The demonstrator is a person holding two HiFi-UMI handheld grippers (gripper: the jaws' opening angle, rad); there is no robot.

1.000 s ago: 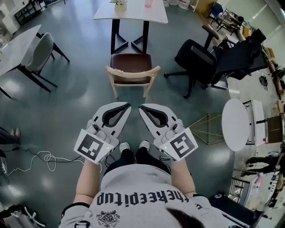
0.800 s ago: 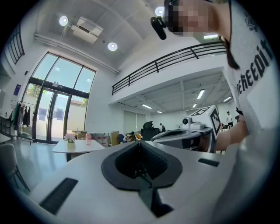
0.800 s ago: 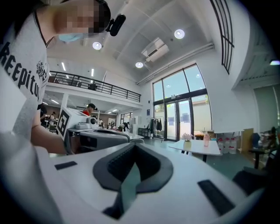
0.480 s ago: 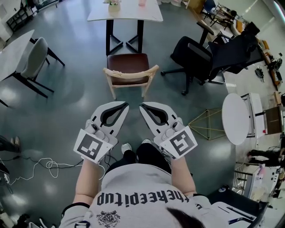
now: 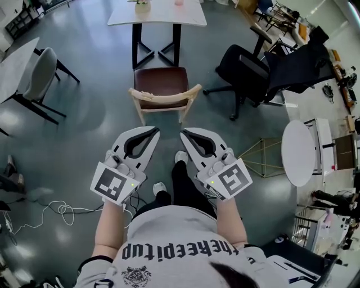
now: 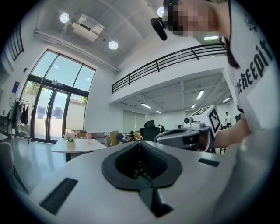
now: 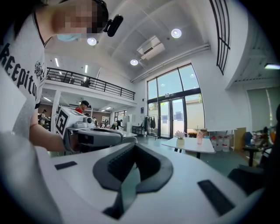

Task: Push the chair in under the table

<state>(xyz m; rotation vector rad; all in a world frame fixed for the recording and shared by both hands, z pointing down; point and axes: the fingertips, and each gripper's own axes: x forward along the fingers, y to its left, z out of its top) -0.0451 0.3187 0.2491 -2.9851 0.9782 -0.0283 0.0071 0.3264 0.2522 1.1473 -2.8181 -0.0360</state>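
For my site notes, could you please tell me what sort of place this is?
Probably an open-plan office or shared workspace: a white table with a wooden chair, a black swivel office chair, and tall glass entrance doors.

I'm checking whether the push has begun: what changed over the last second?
The person's right foot has stepped forward toward the chair. Nothing was taken hold of or let go. The left gripper and right gripper stay shut and empty, and the chair still stands pulled out from the table, untouched.
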